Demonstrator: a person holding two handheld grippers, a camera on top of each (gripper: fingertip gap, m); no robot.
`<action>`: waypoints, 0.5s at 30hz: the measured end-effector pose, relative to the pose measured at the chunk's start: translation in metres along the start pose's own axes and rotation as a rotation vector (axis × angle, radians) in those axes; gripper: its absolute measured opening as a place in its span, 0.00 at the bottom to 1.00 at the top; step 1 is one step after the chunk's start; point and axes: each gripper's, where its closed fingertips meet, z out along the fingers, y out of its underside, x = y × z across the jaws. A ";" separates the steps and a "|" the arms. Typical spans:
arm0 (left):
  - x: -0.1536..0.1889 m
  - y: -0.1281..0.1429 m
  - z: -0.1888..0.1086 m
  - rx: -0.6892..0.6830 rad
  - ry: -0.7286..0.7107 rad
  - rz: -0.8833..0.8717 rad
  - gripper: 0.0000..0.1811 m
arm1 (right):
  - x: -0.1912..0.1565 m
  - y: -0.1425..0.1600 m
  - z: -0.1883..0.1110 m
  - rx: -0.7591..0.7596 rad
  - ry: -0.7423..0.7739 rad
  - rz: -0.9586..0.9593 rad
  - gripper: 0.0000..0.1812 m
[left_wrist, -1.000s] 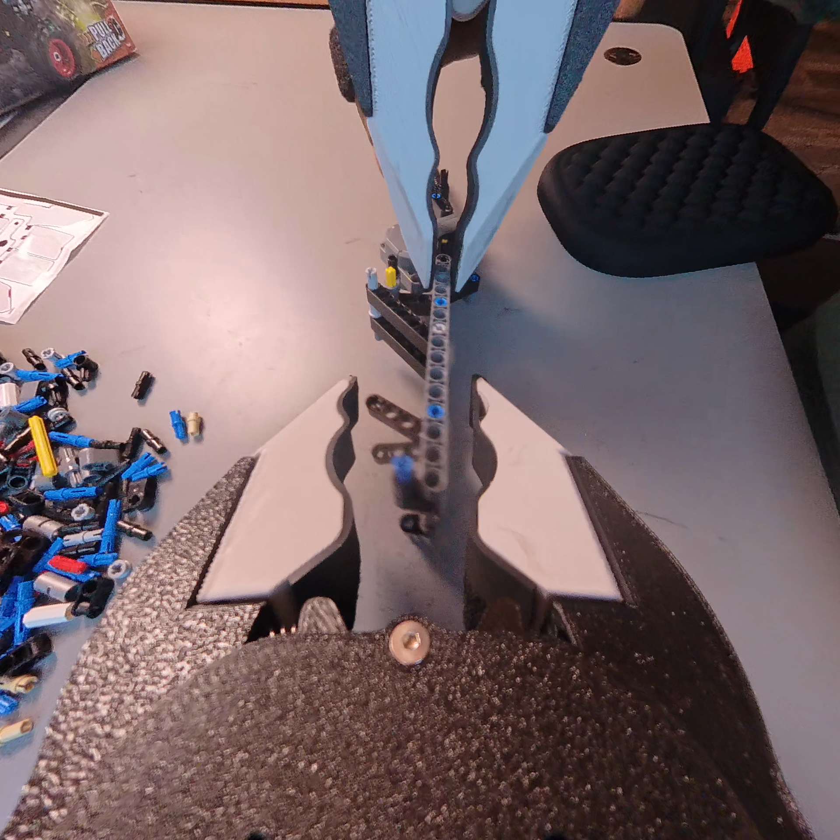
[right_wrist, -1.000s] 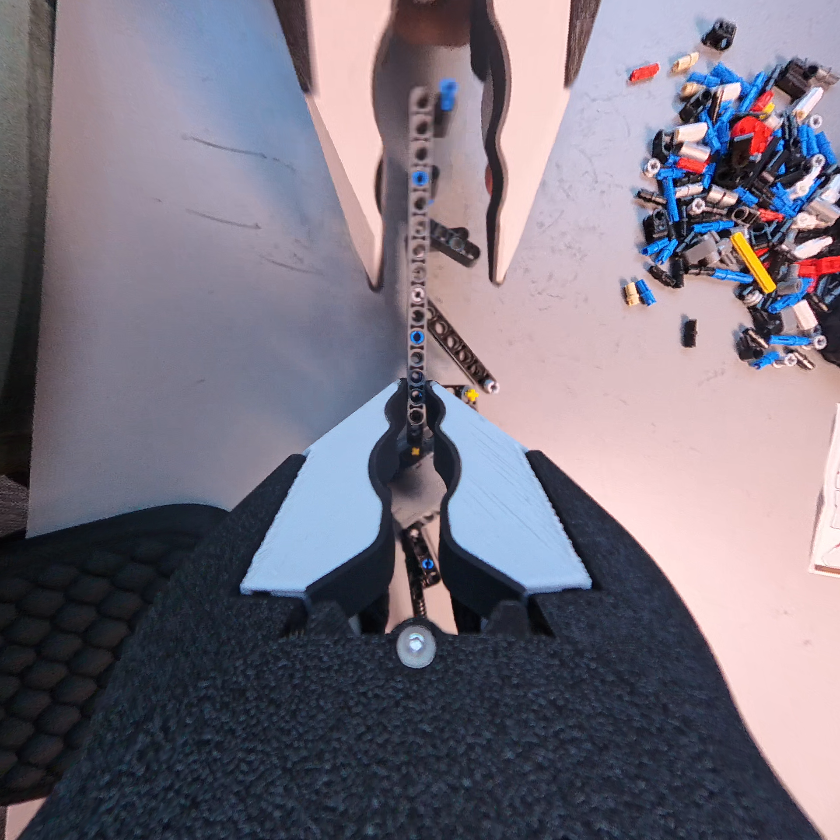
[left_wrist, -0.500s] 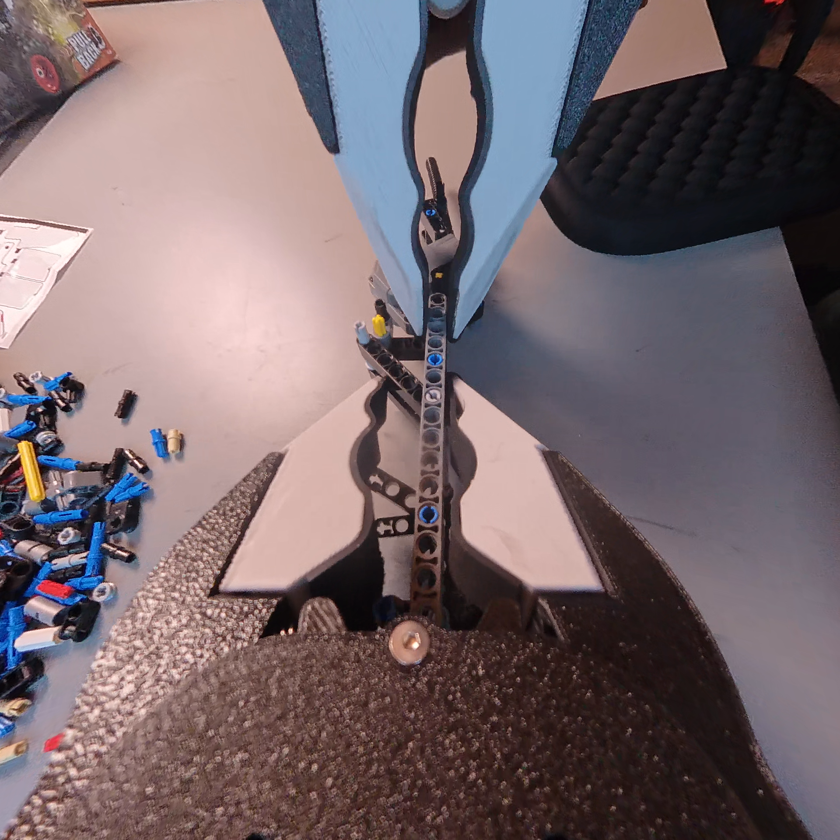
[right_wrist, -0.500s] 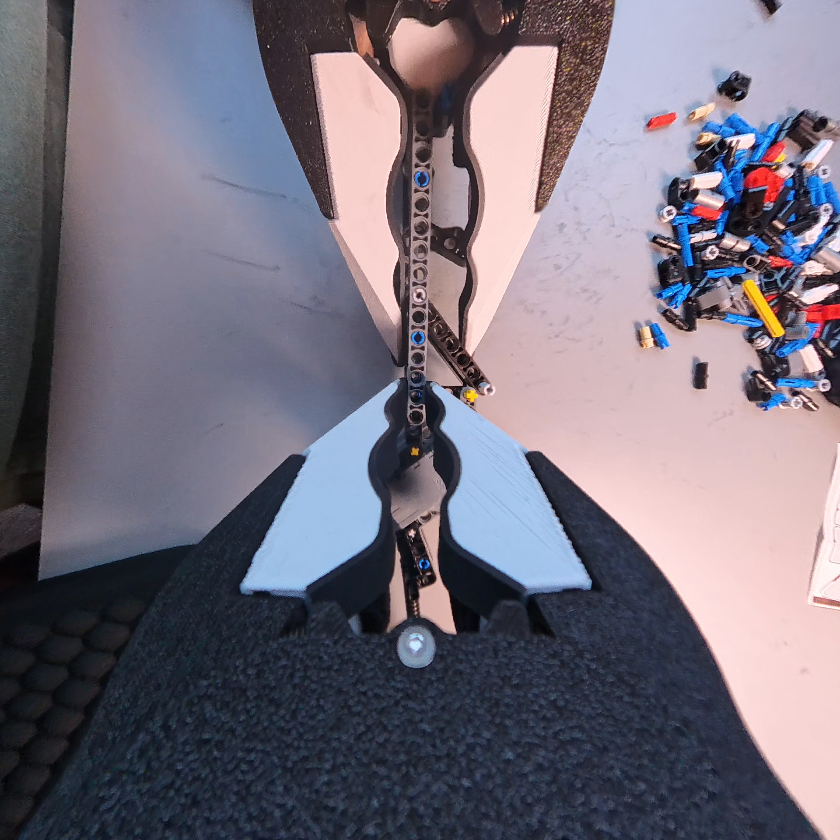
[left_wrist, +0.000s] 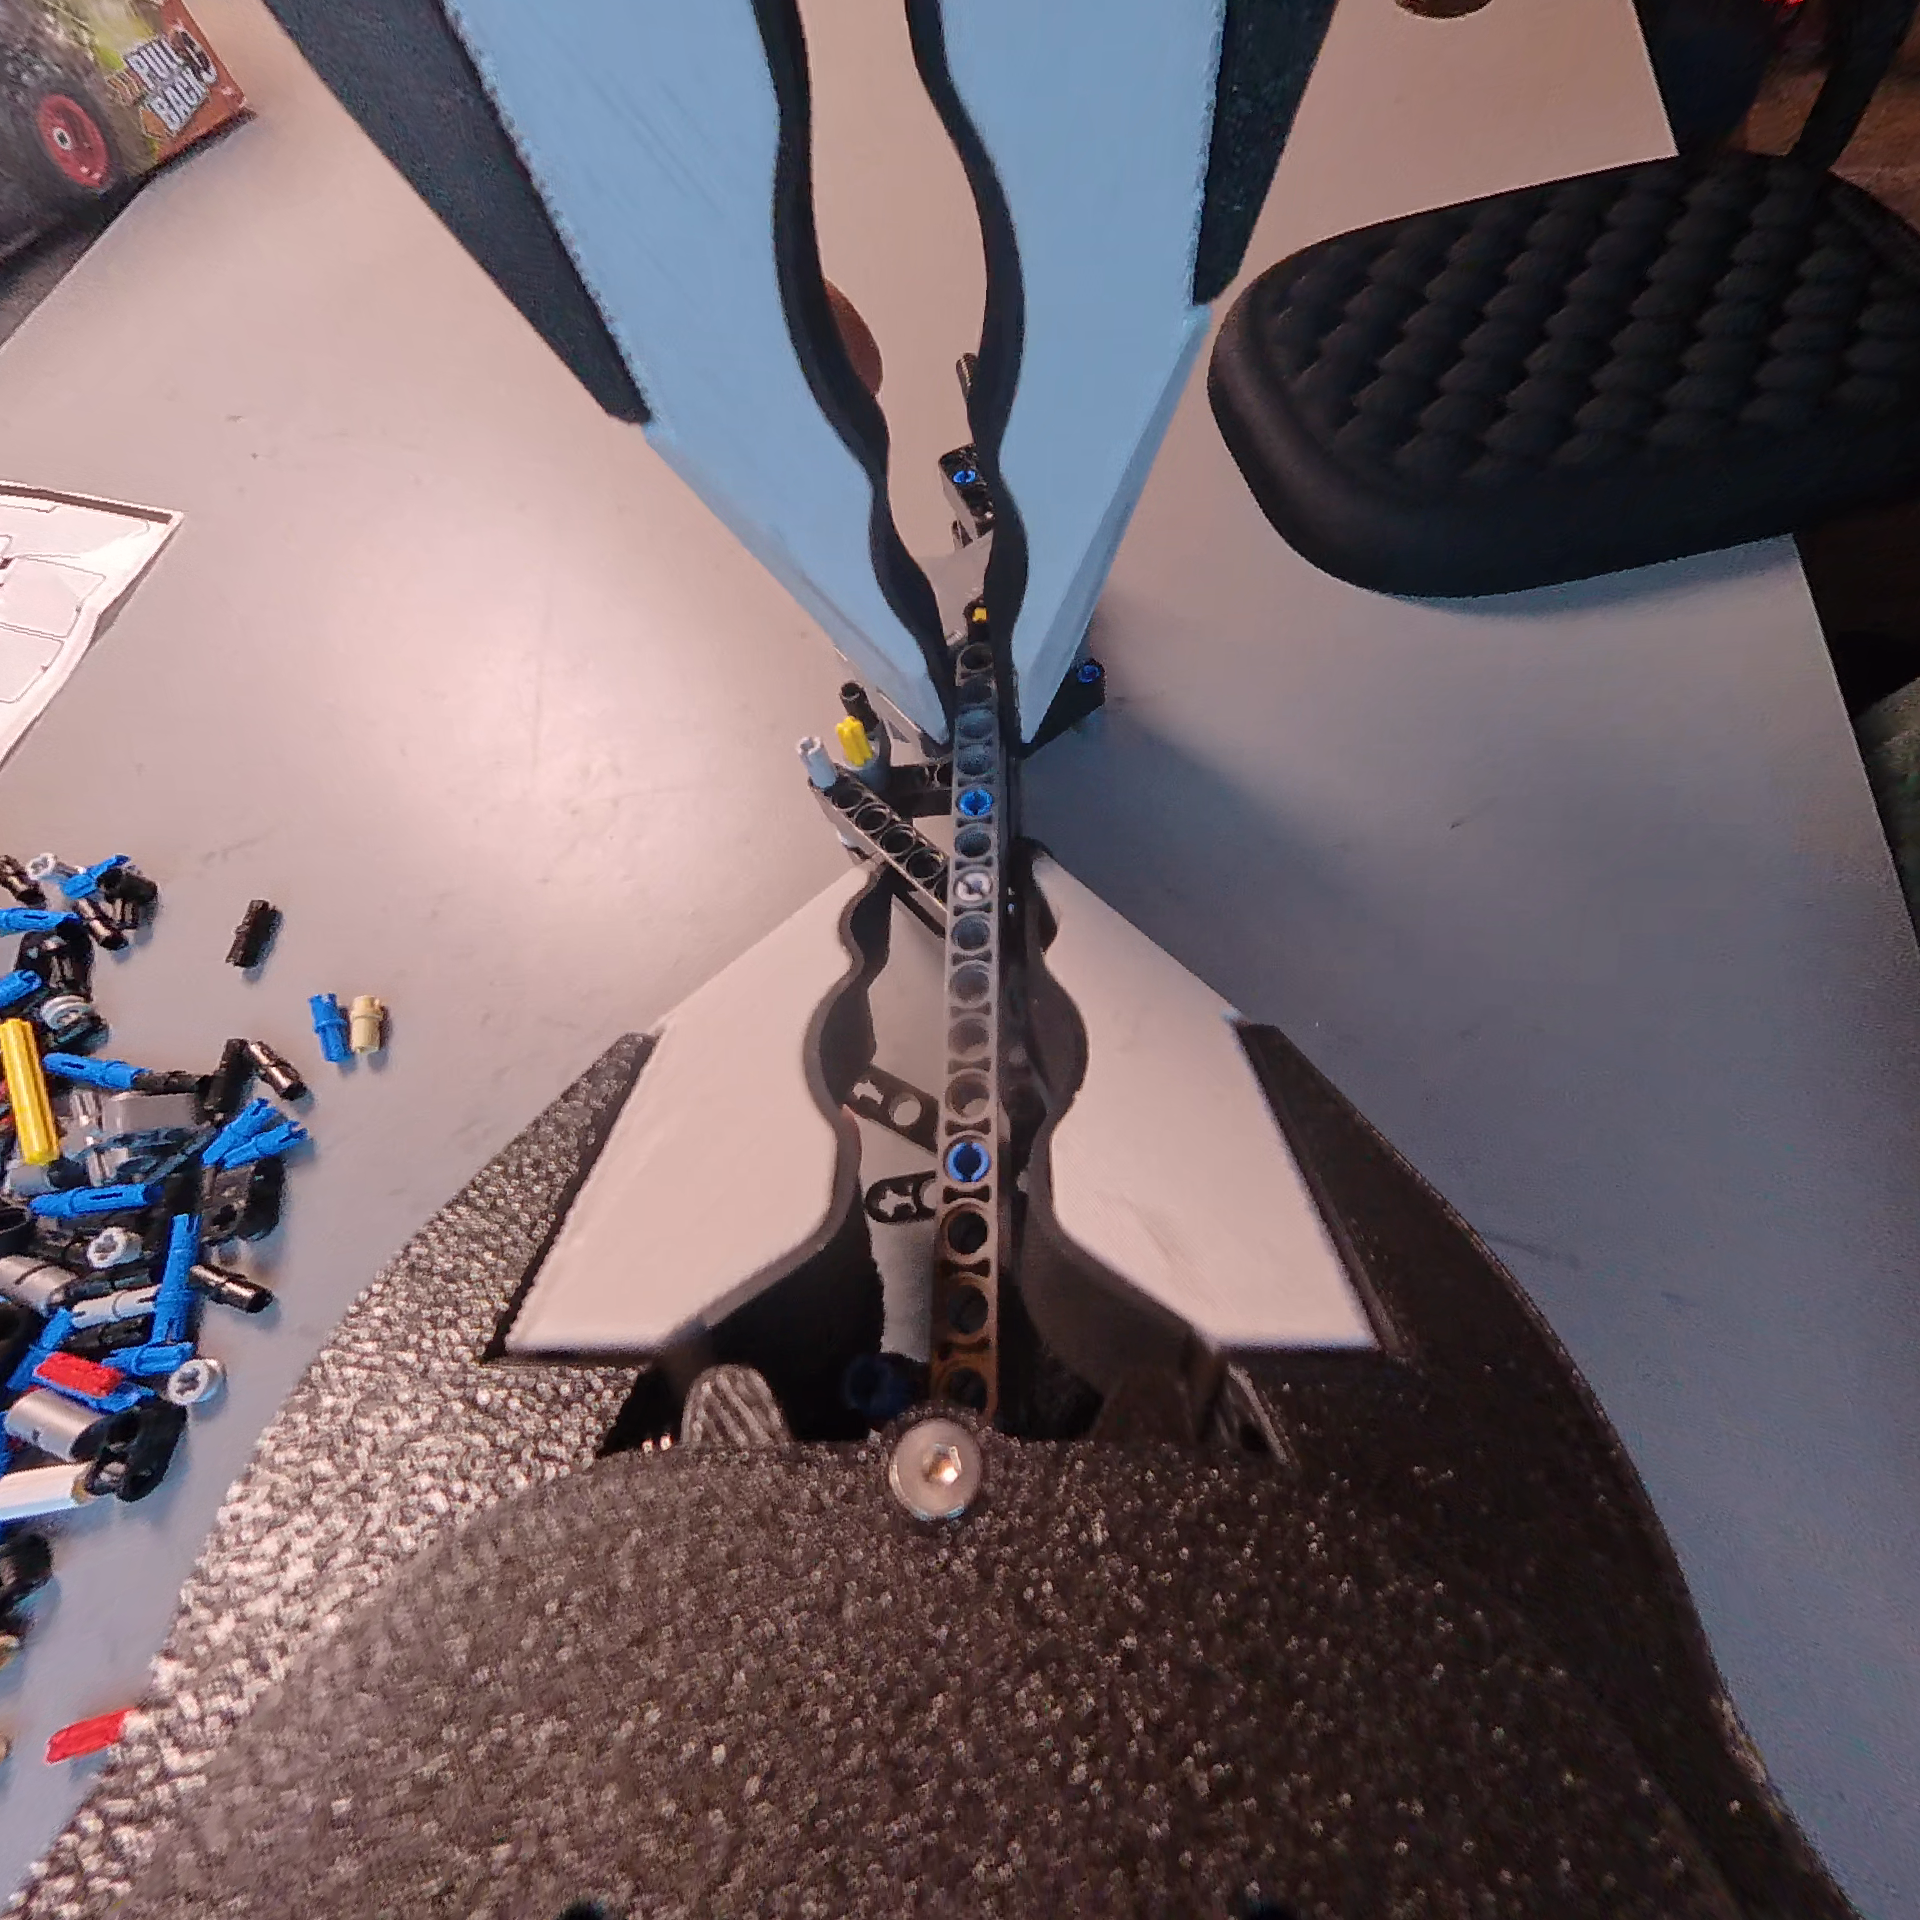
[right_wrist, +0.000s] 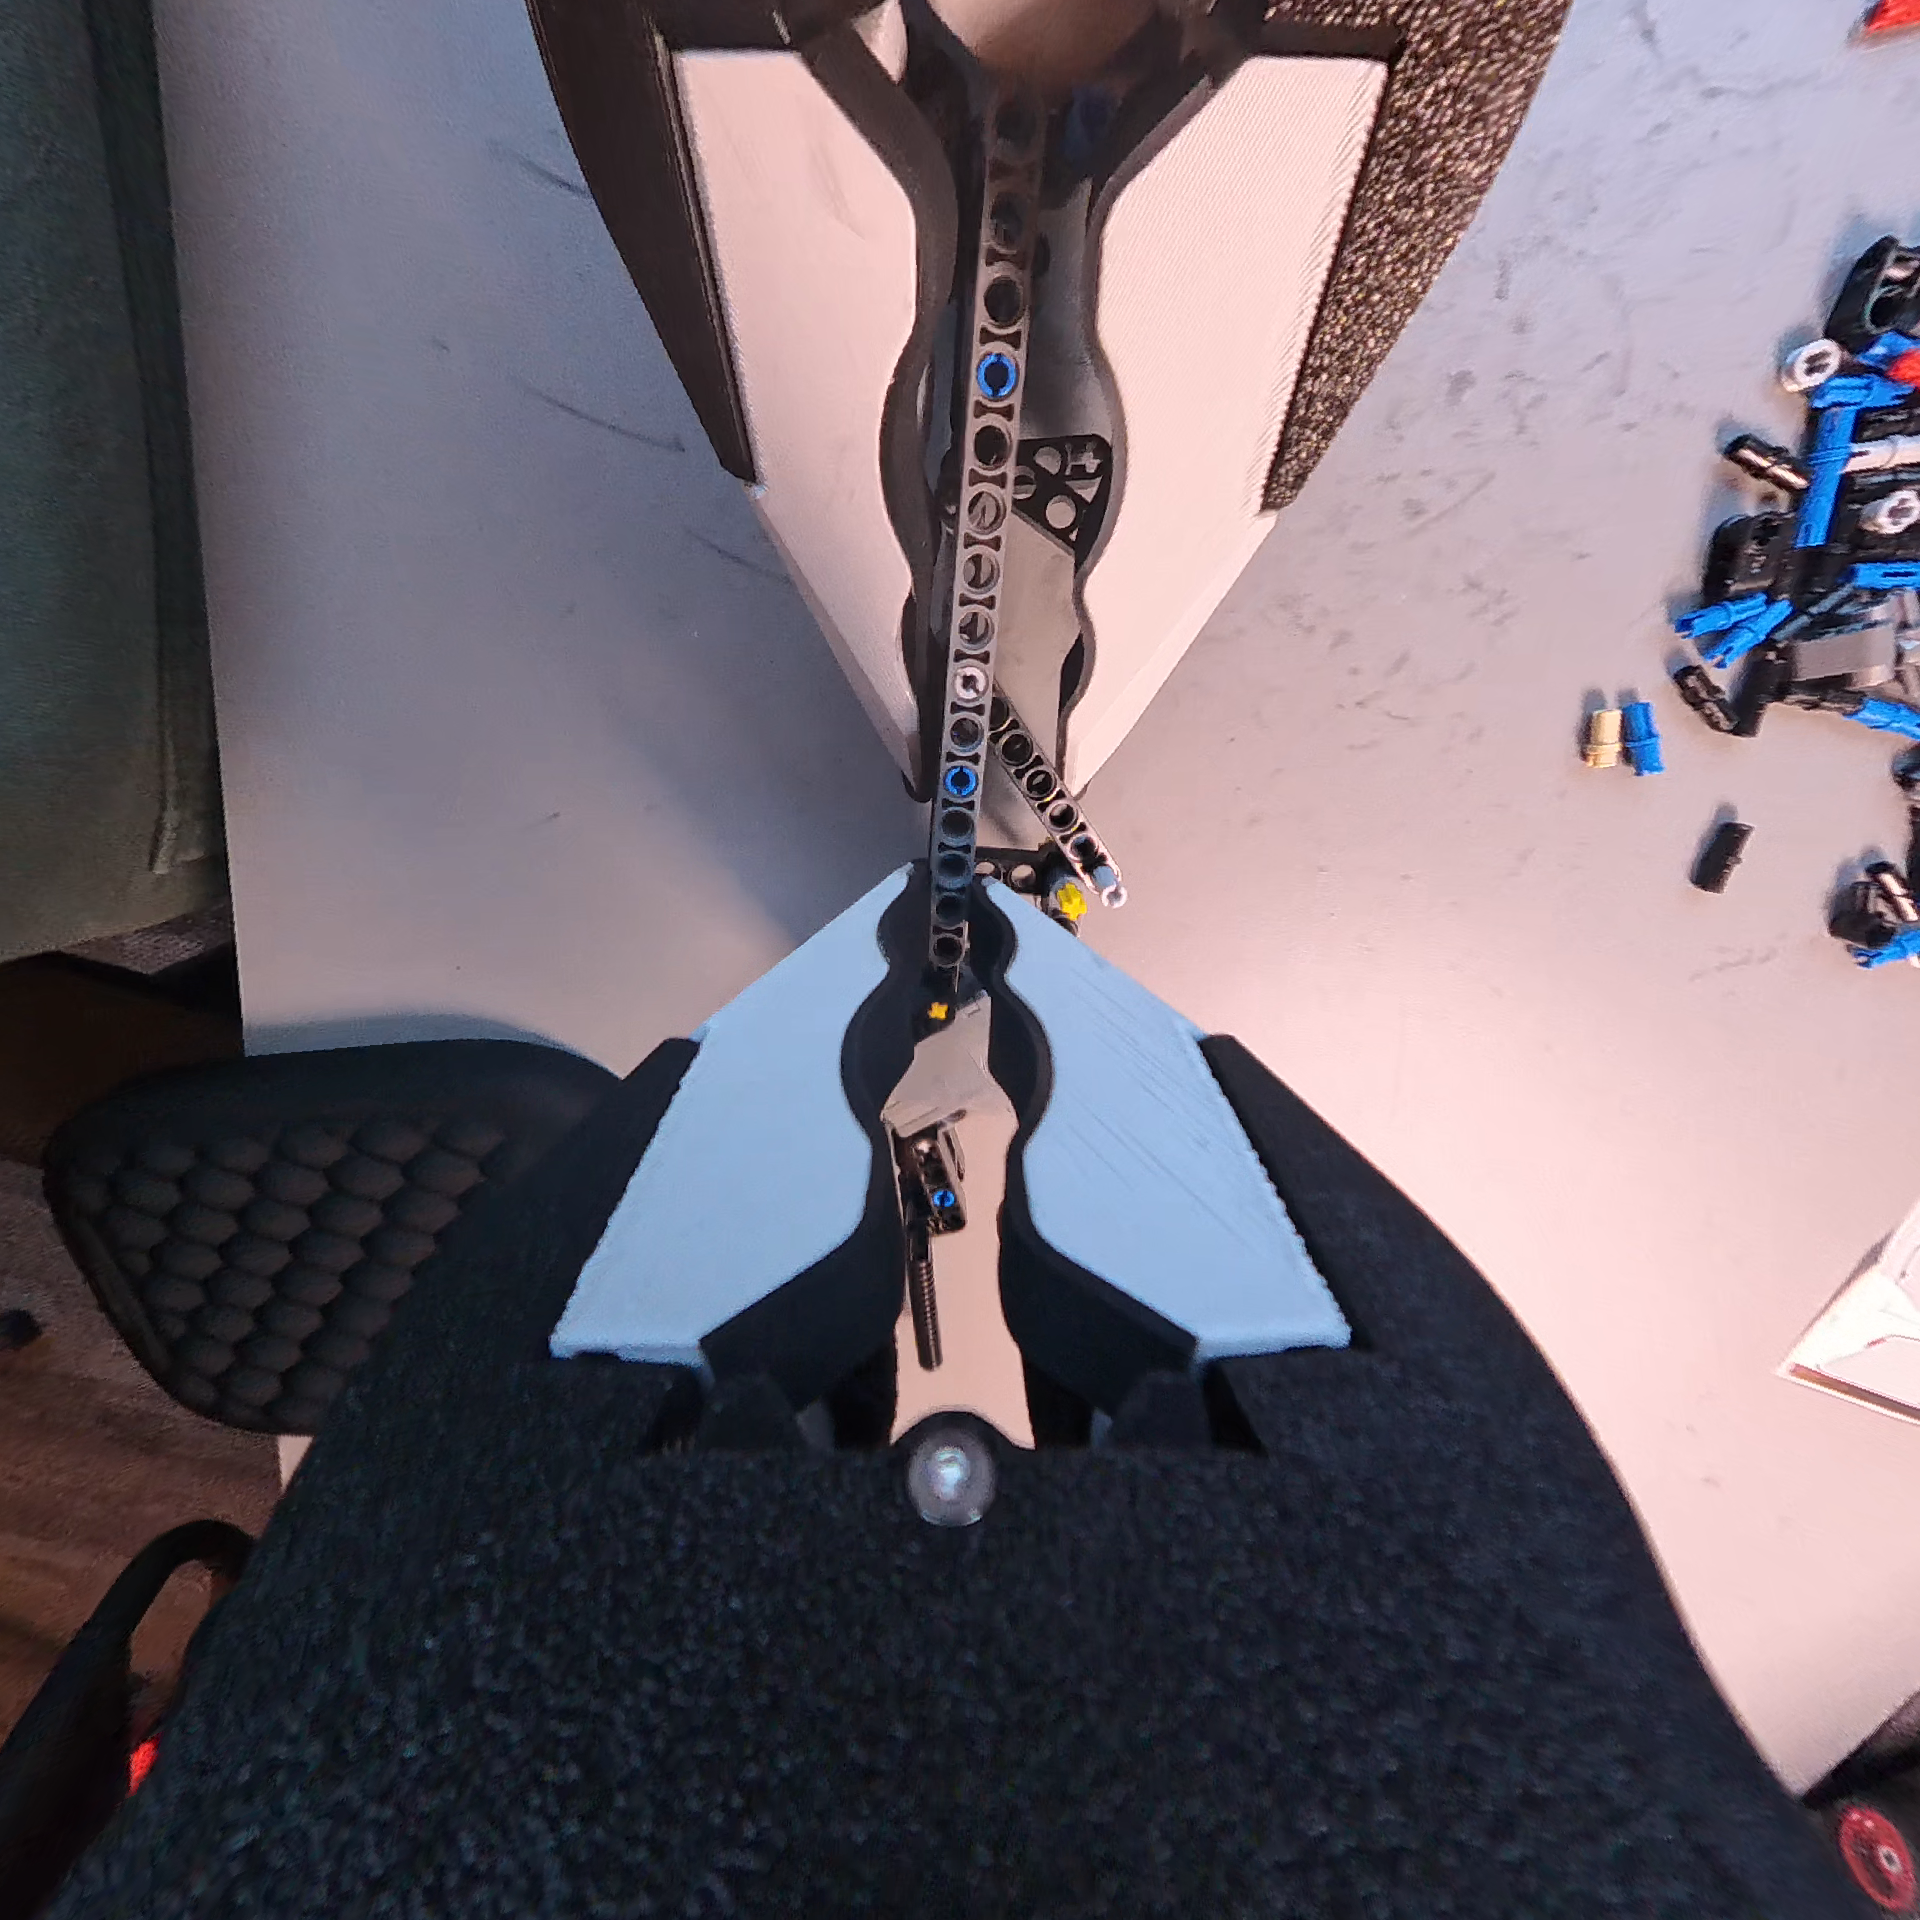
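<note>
A long dark grey holed beam with blue pins, part of a small black and grey brick assembly, spans between my two grippers above the grey table. My left gripper is closed around the beam's near half; the beam lies against the right finger, and black side pieces fill the gap on the left. My right gripper is shut on the beam's other end and the grey block behind it. The two grippers face each other, tips nearly touching. The right gripper shows at the top of the left wrist view. The left gripper shows at the top of the right wrist view.
A pile of small blue, black, grey, red and yellow parts lies on the table, also in the right wrist view. A white sheet and a printed box lie beyond. A black chair seat sits past the table edge. Both grippers' tips are close together, under 4 cm apart.
My left gripper was open a second ago; it slid forward along the beam and closed around it. The two grippers are now closer together. The right gripper kept its grip.
</note>
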 end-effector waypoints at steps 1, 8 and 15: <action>-0.001 0.000 0.000 0.001 -0.003 -0.002 0.12 | 0.001 0.000 -0.002 0.000 0.003 -0.001 0.03; 0.005 0.003 0.004 -0.031 0.013 0.017 0.12 | 0.003 -0.003 -0.027 -0.009 0.018 0.008 0.03; 0.007 -0.002 -0.001 0.007 0.026 0.012 0.16 | 0.000 -0.004 -0.017 0.032 0.041 0.025 0.03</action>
